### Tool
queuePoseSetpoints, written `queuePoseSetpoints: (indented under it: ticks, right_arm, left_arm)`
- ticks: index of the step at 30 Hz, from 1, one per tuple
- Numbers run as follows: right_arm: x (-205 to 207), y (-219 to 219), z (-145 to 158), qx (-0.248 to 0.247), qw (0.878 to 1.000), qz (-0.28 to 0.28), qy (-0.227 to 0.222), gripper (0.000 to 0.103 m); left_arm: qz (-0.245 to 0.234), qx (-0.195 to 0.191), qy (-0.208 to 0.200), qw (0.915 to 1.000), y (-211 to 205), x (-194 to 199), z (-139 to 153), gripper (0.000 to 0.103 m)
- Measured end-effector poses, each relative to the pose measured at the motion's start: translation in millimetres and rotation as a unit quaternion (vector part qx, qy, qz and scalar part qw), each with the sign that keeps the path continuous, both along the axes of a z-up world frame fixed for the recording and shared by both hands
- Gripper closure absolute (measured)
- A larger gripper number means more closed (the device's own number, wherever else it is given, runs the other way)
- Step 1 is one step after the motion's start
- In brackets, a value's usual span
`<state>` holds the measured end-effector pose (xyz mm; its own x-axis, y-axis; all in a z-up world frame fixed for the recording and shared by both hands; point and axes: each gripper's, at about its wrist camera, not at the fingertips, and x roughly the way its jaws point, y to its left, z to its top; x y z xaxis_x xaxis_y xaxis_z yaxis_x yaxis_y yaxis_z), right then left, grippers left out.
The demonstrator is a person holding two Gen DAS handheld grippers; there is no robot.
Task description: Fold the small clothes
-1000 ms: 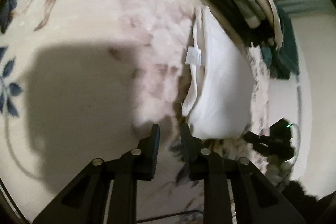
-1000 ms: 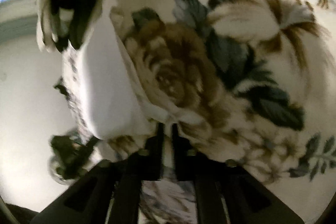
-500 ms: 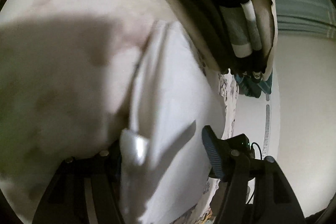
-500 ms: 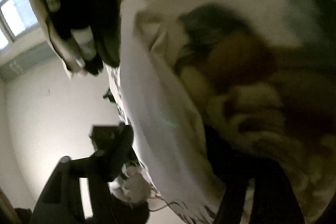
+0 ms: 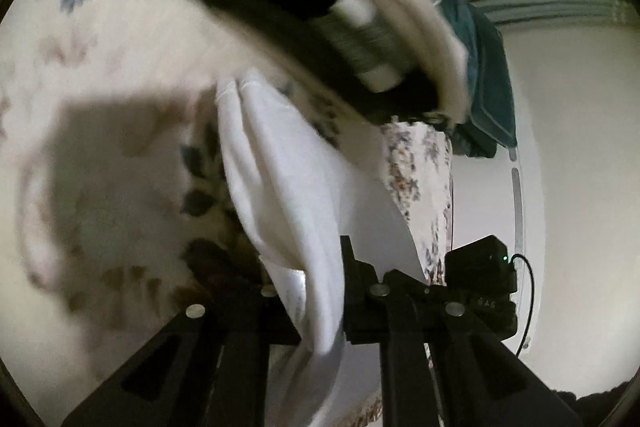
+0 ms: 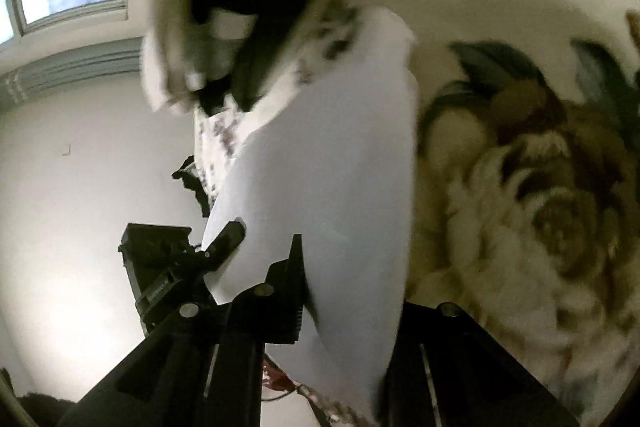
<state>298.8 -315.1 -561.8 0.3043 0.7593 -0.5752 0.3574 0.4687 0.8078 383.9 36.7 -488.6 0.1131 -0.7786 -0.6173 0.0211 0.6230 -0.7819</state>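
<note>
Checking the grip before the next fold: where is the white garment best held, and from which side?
At its near hem corners, coming in from the bed's edge, as both do now: left gripper and right gripper each clamp the white garment, whose thin doubled edge fits between the fingers.

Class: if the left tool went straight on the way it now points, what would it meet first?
Most likely the white garment already gripped by the left tool; beyond it lies the stack of folded clothes. Depth is uncertain.
</note>
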Motion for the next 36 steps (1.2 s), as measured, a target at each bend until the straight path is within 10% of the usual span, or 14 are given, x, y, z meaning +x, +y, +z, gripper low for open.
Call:
queuePoseSetpoints:
  ticks: [12,20,26,31,36]
  right_arm:
    - [91.4,-14.6,168.4,-0.03,0.995,-0.02,-0.094,0.09]
    - [251.3,-5.9,164.4,-0.069,0.991,-0.014,-0.112,0.09]
    - [294.7,-7.4,127.3,-0.09,0.994,0.008,-0.067,0.09]
    - [290.8,-1.9,126.4,-0.149,0.988,0.04,-0.018,0.062]
    - [276.0,2.2,148.9,-0.307,0.95,0.061,0.004,0.029]
  left_arm:
    - [-0.005,0.005,-0.101,0.9949,-19.4,100.0,148.6,0.093]
    - [0.019,0.04,-0.113,0.9927,-35.8,224.3,107.8,0.093]
    - [0.013,0.083,-0.065,0.9943,-35.5,246.9,64.7,0.089]
    - [0.025,0.158,-0.066,0.9849,-33.7,230.9,77.2,0.068]
    - [0.019,0.284,-0.12,0.951,-49.0,208.9,96.8,0.063]
